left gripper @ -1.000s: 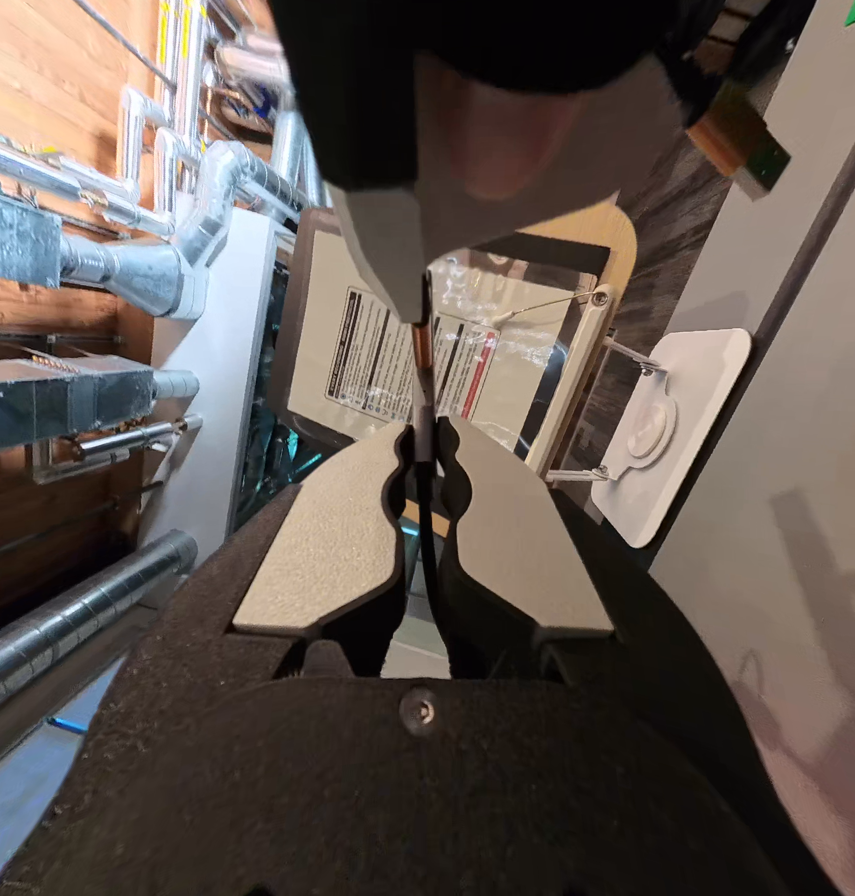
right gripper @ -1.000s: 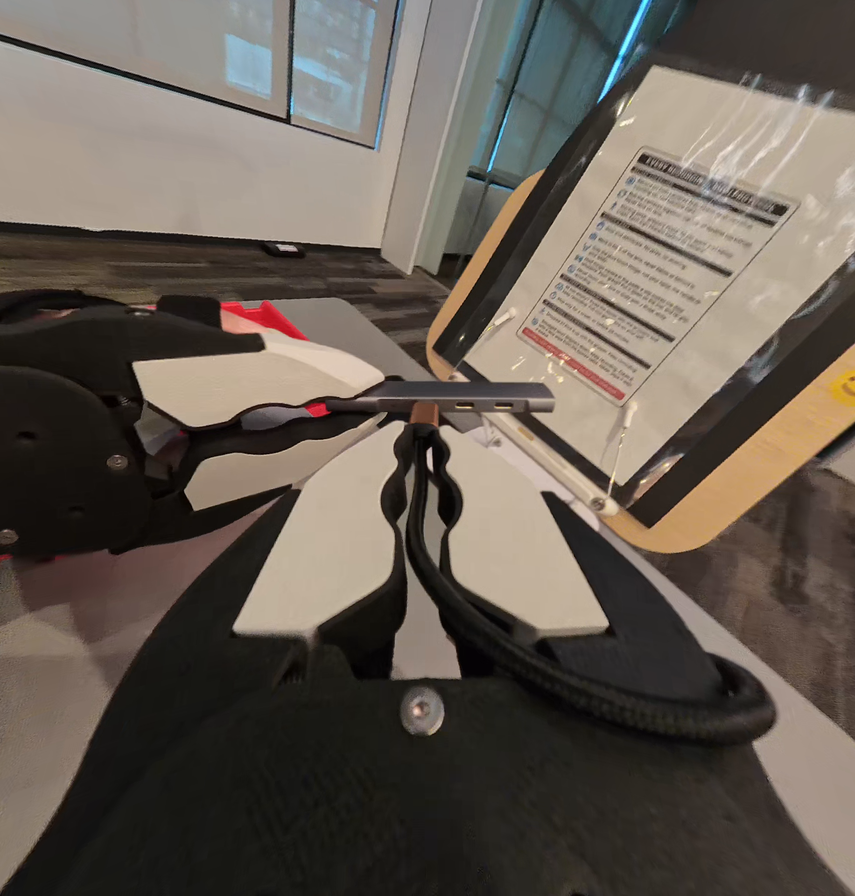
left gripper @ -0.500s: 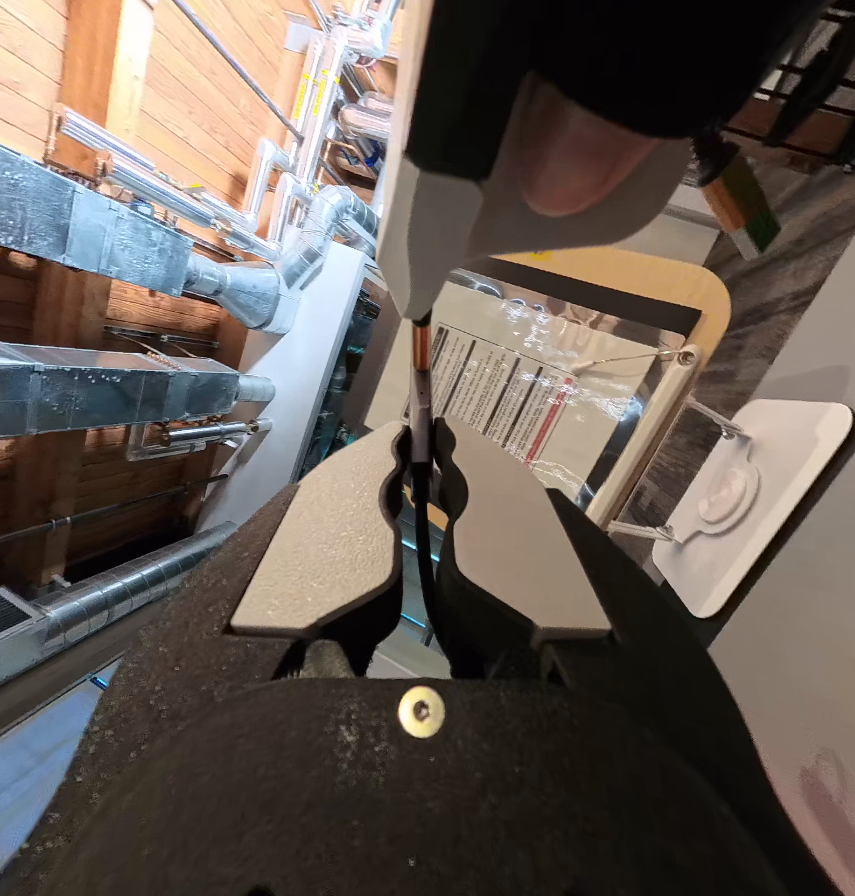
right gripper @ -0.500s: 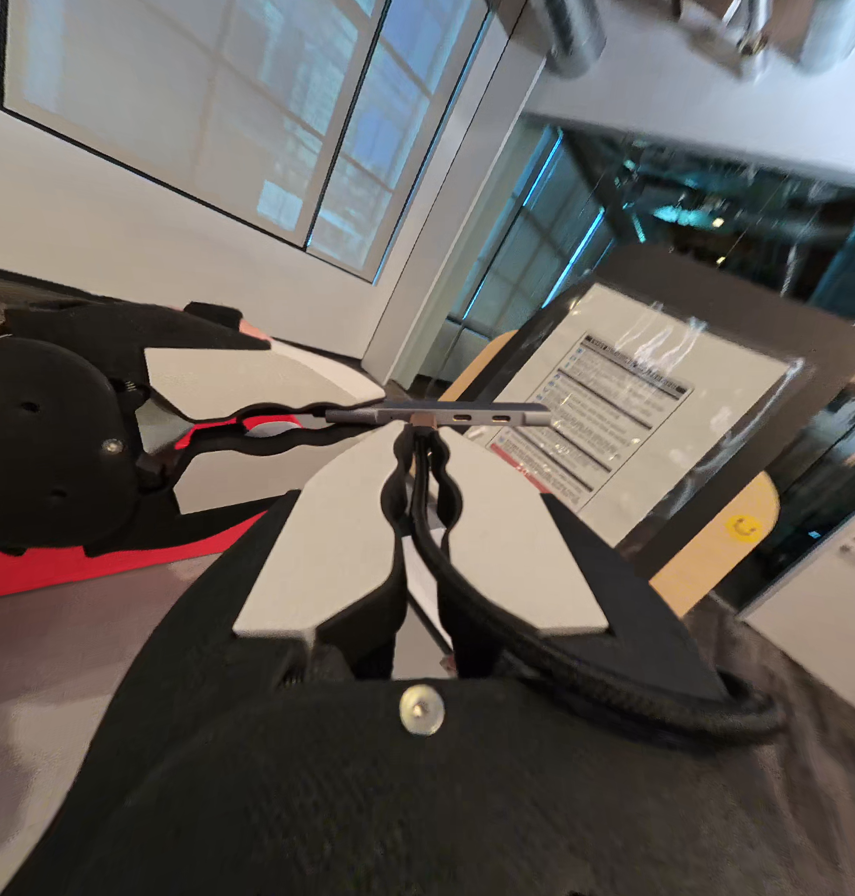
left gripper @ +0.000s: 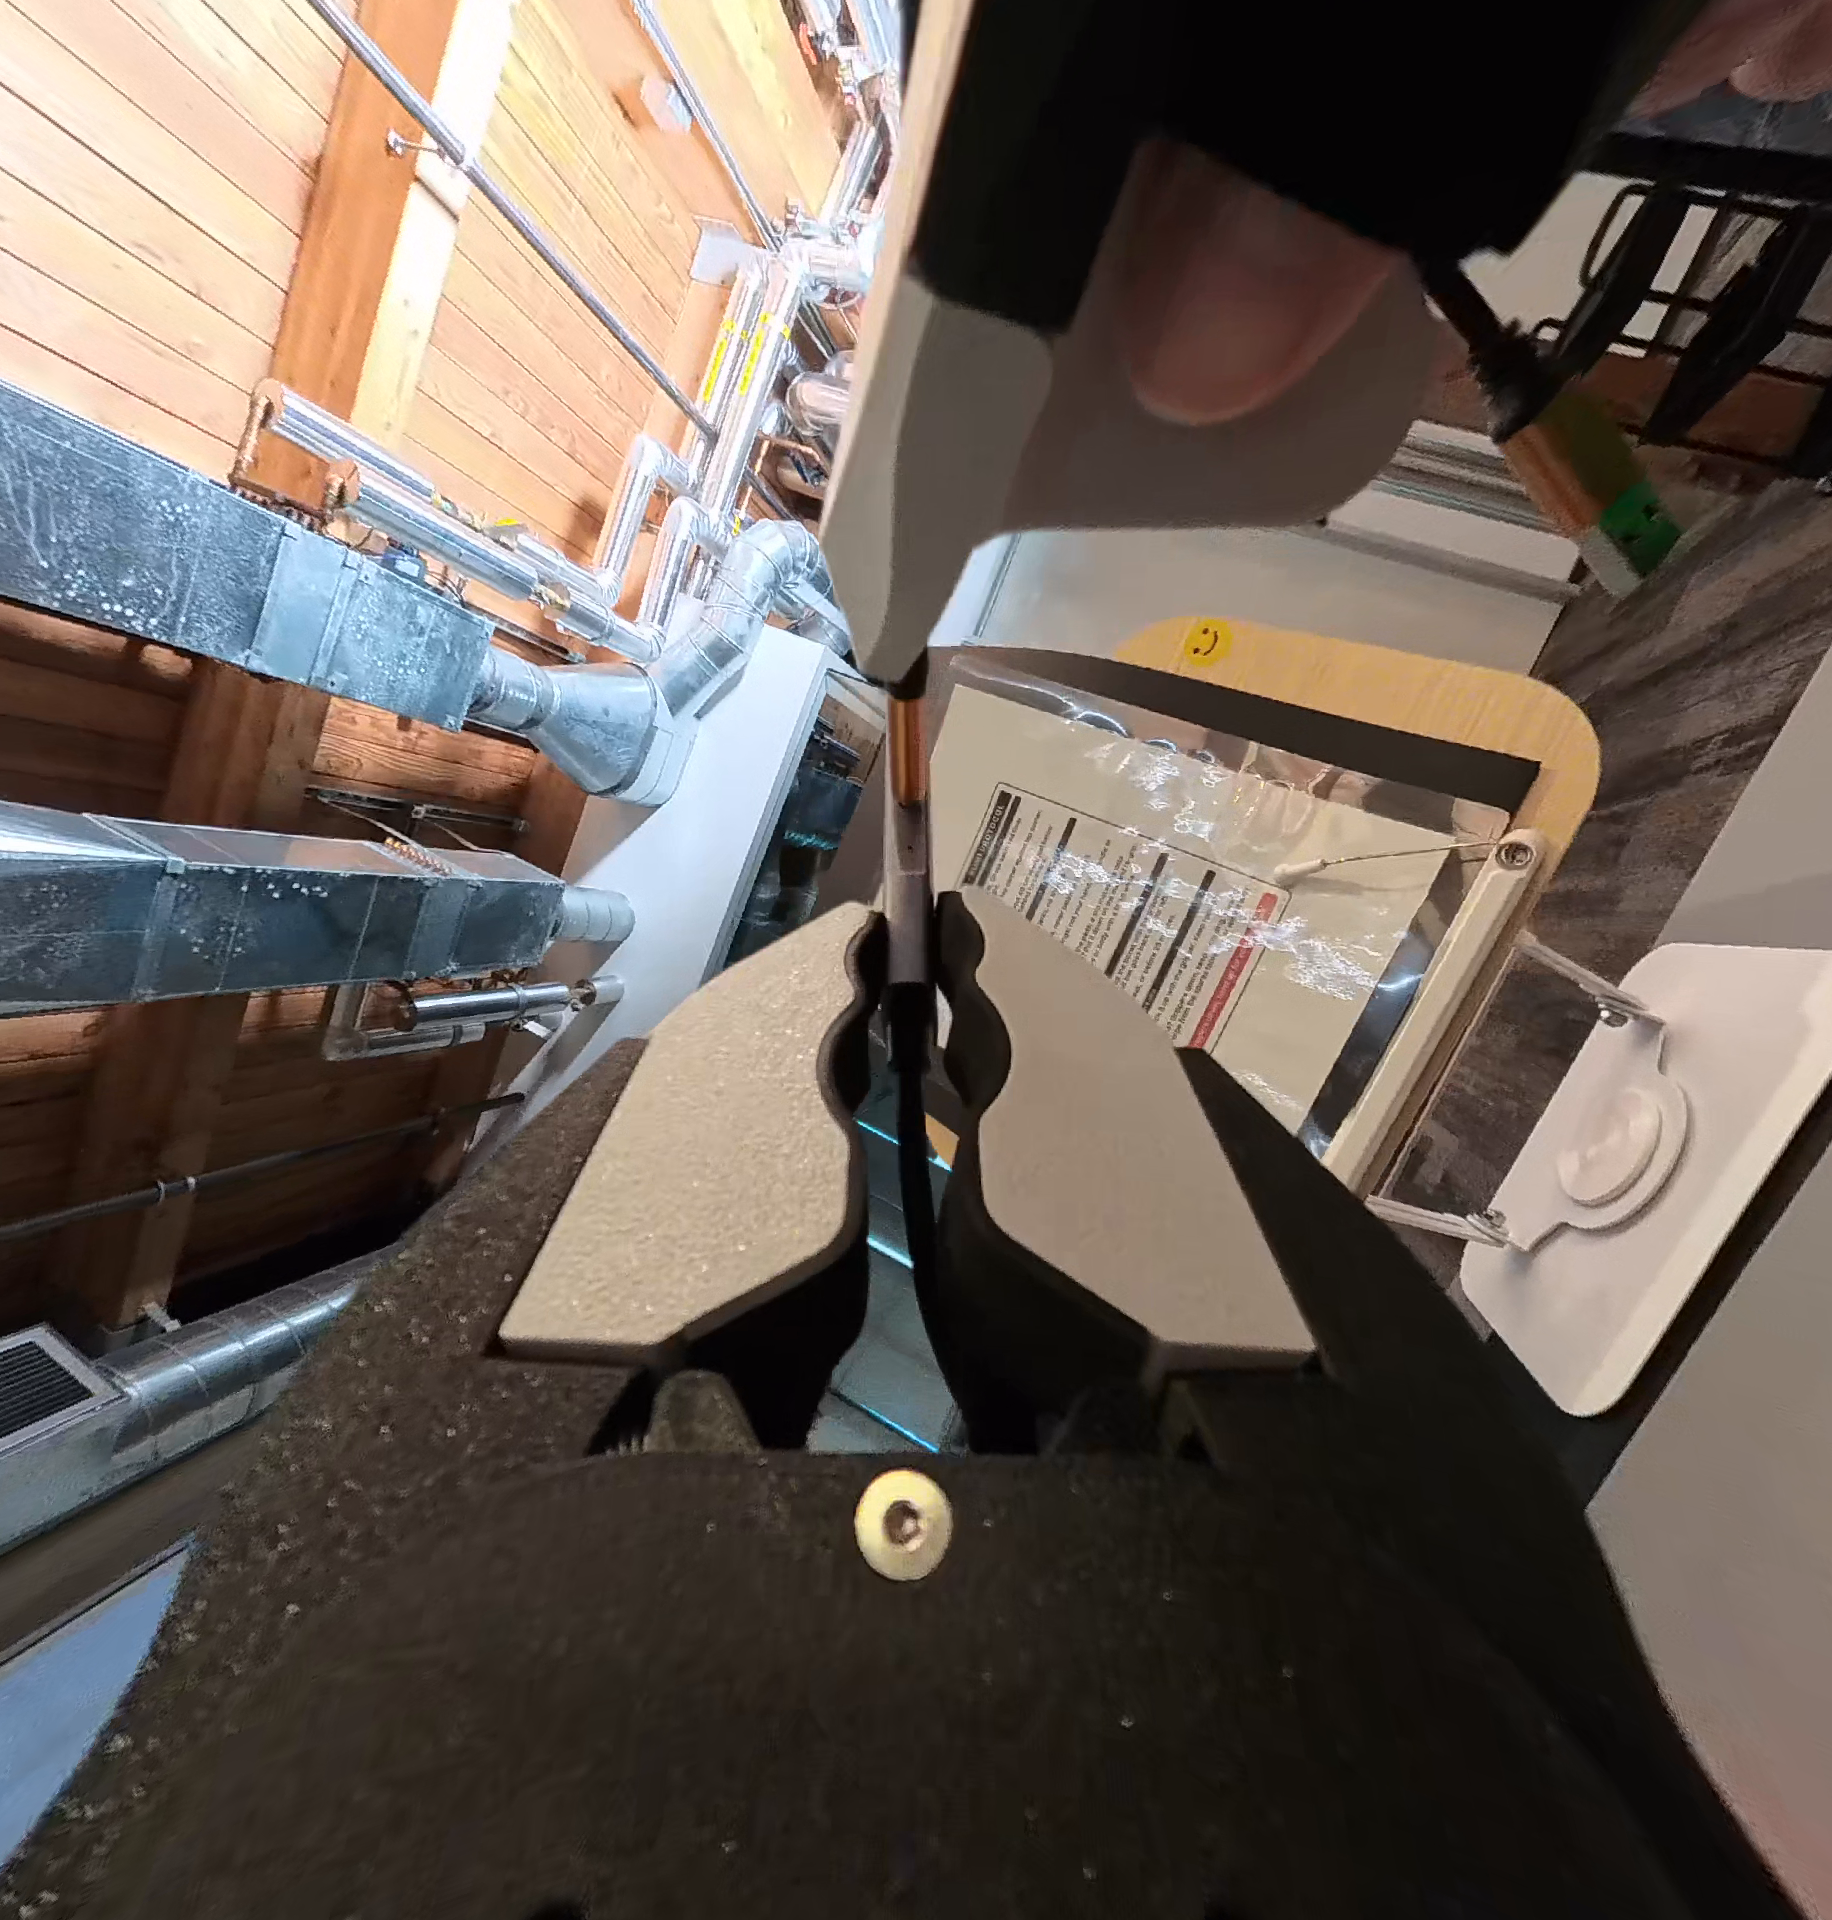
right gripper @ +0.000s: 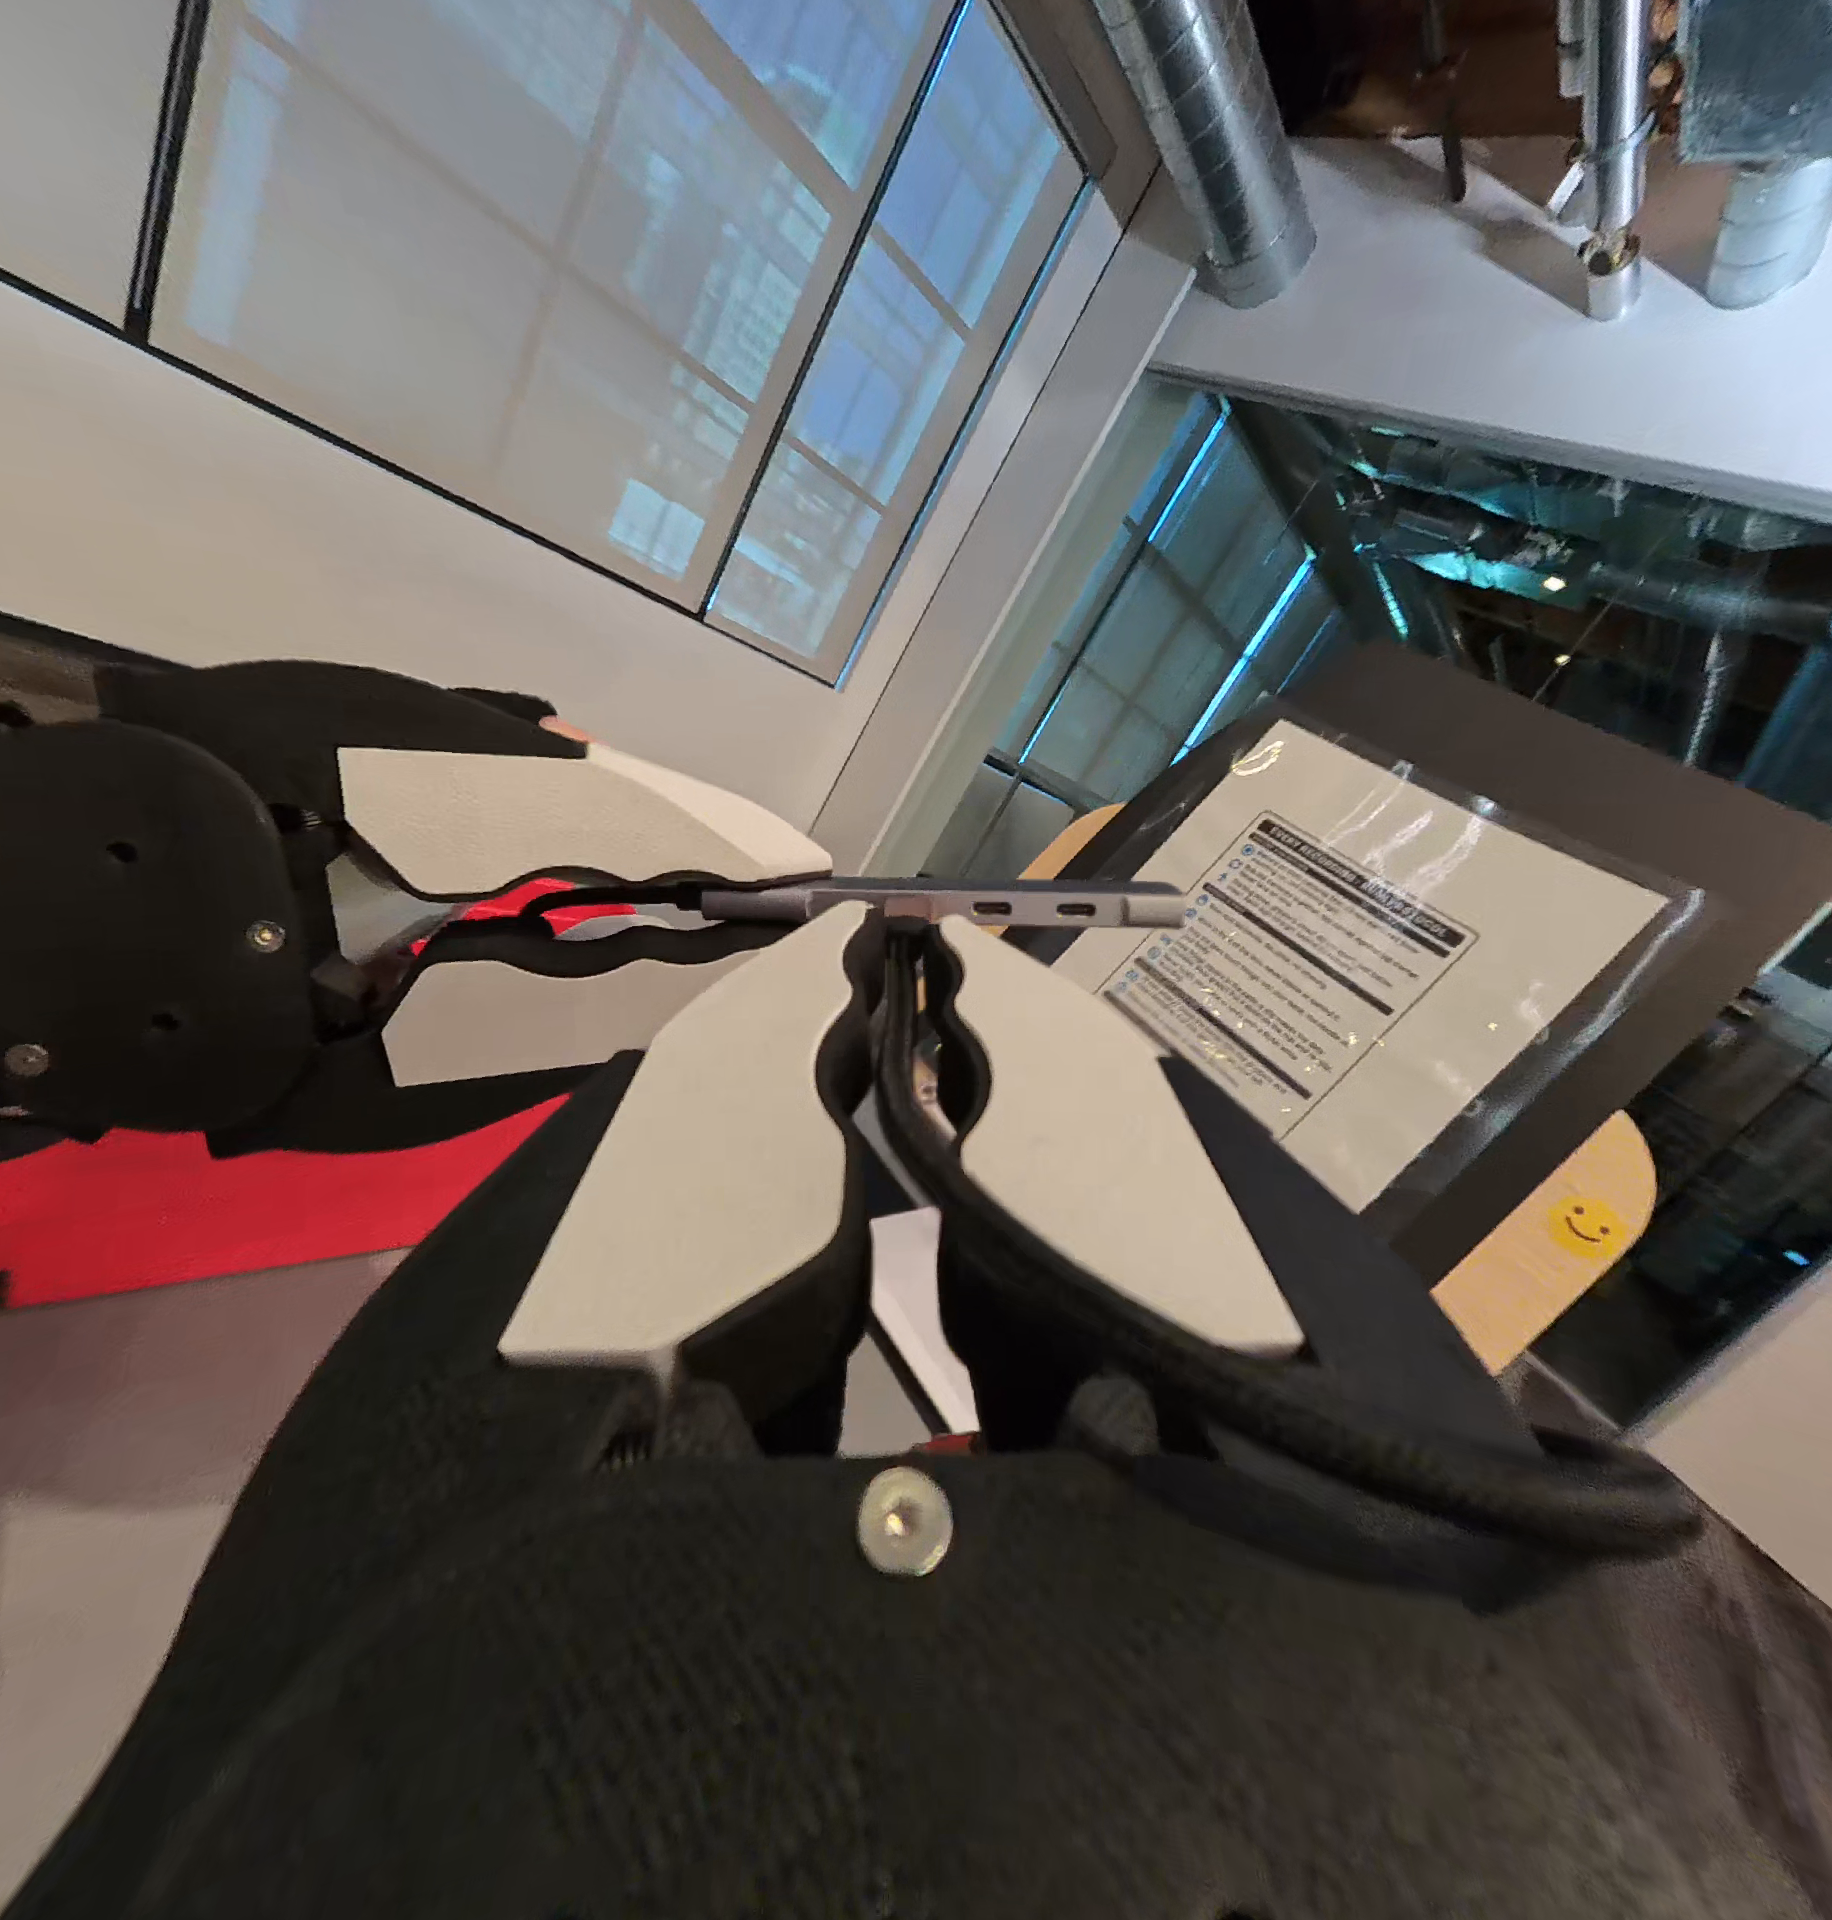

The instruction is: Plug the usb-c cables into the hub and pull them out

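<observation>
The grey usb-c hub (right gripper: 1088, 902) is held level in the air. In the left wrist view it shows edge-on as a thin bar (left gripper: 907, 868). My left gripper (left gripper: 907, 940) is shut on the hub's cable end; it also shows in the right wrist view (right gripper: 777, 904), reaching in from the left. My right gripper (right gripper: 896, 935) is shut on a black braided usb-c cable (right gripper: 1151, 1309) just behind its plug. The plug (right gripper: 907, 910) meets the hub's side at its leftmost port, and its copper collar (left gripper: 907, 748) shows under the right gripper's fingers (left gripper: 953, 499). Two free ports (right gripper: 1037, 912) lie to the right.
A framed printed sheet on a wooden board (right gripper: 1338, 966) stands close behind the hub. A red flat piece (right gripper: 164, 1216) lies on the grey table (right gripper: 112, 1455) under the left gripper. A white pad (left gripper: 1639, 1164) sits on the table. A person's fingertip (left gripper: 1234, 322) rests on the right gripper. One gripper's finger ends stand about 4 cm off the other's.
Both grippers have risen and tilted up together with the hub and cable; more ceiling and window now show. Both grips look unchanged.
</observation>
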`<control>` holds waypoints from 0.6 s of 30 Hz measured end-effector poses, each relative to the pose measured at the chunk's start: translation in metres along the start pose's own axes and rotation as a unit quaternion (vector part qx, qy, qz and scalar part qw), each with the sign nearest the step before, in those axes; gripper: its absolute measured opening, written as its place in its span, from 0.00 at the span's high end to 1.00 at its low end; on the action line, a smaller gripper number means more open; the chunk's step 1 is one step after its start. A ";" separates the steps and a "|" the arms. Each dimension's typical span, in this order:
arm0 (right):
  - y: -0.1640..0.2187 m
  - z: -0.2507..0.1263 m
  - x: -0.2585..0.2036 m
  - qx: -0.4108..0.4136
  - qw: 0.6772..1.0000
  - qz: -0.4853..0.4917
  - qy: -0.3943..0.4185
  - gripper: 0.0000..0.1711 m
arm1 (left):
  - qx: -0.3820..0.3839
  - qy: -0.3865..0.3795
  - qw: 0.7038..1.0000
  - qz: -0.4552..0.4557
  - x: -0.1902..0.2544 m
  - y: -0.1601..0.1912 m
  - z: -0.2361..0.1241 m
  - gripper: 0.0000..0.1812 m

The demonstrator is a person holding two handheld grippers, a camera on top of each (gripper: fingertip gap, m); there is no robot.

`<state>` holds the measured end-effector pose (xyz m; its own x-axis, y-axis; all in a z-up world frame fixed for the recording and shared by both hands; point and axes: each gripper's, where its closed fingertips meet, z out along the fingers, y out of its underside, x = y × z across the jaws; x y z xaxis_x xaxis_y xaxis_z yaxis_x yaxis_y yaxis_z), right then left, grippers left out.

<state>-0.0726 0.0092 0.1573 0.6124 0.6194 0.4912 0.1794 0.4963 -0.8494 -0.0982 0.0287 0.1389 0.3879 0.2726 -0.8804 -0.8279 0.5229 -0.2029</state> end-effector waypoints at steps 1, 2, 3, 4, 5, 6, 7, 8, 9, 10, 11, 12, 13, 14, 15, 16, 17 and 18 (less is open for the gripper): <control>-0.002 -0.001 0.001 0.005 1.000 -0.011 0.007 0.96 | -0.002 0.000 1.000 -0.001 -0.001 -0.002 0.000 0.95; -0.006 -0.002 0.001 0.012 0.999 -0.026 0.017 0.96 | -0.002 -0.001 1.000 -0.004 -0.002 -0.004 0.000 0.95; -0.009 -0.003 0.000 0.018 0.999 -0.042 0.025 0.96 | -0.001 -0.004 1.000 -0.006 -0.005 -0.006 -0.001 0.95; -0.013 -0.005 -0.001 0.027 0.997 -0.057 0.034 0.96 | 0.002 -0.010 1.000 -0.006 -0.009 -0.008 -0.002 0.95; -0.019 -0.006 -0.003 0.039 0.996 -0.069 0.041 0.96 | 0.007 -0.019 1.000 -0.006 -0.014 -0.010 -0.004 0.95; -0.024 -0.008 -0.004 0.051 0.994 -0.079 0.048 0.96 | 0.011 -0.028 1.000 -0.008 -0.019 -0.013 -0.006 0.95; -0.030 -0.010 -0.006 0.063 0.993 -0.088 0.054 0.96 | 0.015 -0.037 0.999 -0.006 -0.024 -0.016 -0.008 0.95; -0.035 -0.012 -0.007 0.072 0.991 -0.098 0.059 0.96 | 0.019 -0.048 0.999 0.001 -0.029 -0.019 -0.010 0.95; -0.040 -0.015 -0.009 0.080 0.989 -0.104 0.062 0.96 | 0.022 -0.058 0.998 0.012 -0.033 -0.021 -0.011 0.95; -0.043 -0.016 -0.010 0.085 0.988 -0.108 0.063 0.96 | 0.023 -0.068 0.997 0.021 -0.037 -0.023 -0.013 0.95; -0.046 -0.017 -0.011 0.088 0.988 -0.109 0.062 0.96 | 0.025 -0.077 0.996 0.025 -0.041 -0.025 -0.014 0.95; -0.048 -0.018 -0.012 0.091 0.988 -0.109 0.061 0.96 | 0.029 -0.080 0.996 0.022 -0.042 -0.026 -0.015 0.95; -0.050 -0.019 -0.012 0.091 0.988 -0.108 0.058 0.96 | 0.032 -0.080 0.996 0.016 -0.044 -0.027 -0.016 0.95; -0.051 -0.020 -0.013 0.091 0.988 -0.109 0.055 0.96 | 0.033 -0.082 0.996 0.012 -0.045 -0.028 -0.017 0.96; -0.052 -0.021 -0.013 0.092 0.988 -0.110 0.051 0.96 | 0.033 -0.083 0.996 0.013 -0.046 -0.028 -0.017 0.95; -0.053 -0.021 -0.014 0.092 0.989 -0.109 0.048 0.96 | 0.034 -0.084 0.996 0.015 -0.047 -0.028 -0.018 0.95; -0.054 -0.022 -0.014 0.094 0.989 -0.108 0.046 0.96 | 0.037 -0.088 0.995 0.018 -0.048 -0.030 -0.019 0.96; -0.055 -0.022 -0.013 0.097 0.989 -0.101 0.044 0.96 | 0.044 -0.091 0.995 0.023 -0.049 -0.031 -0.020 0.95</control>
<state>-0.0734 -0.0397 0.1929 0.6453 0.4450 0.6209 0.1584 0.7172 -0.6786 -0.0995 -0.0176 0.1801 0.4250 0.4357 -0.7935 -0.8107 0.5731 -0.1195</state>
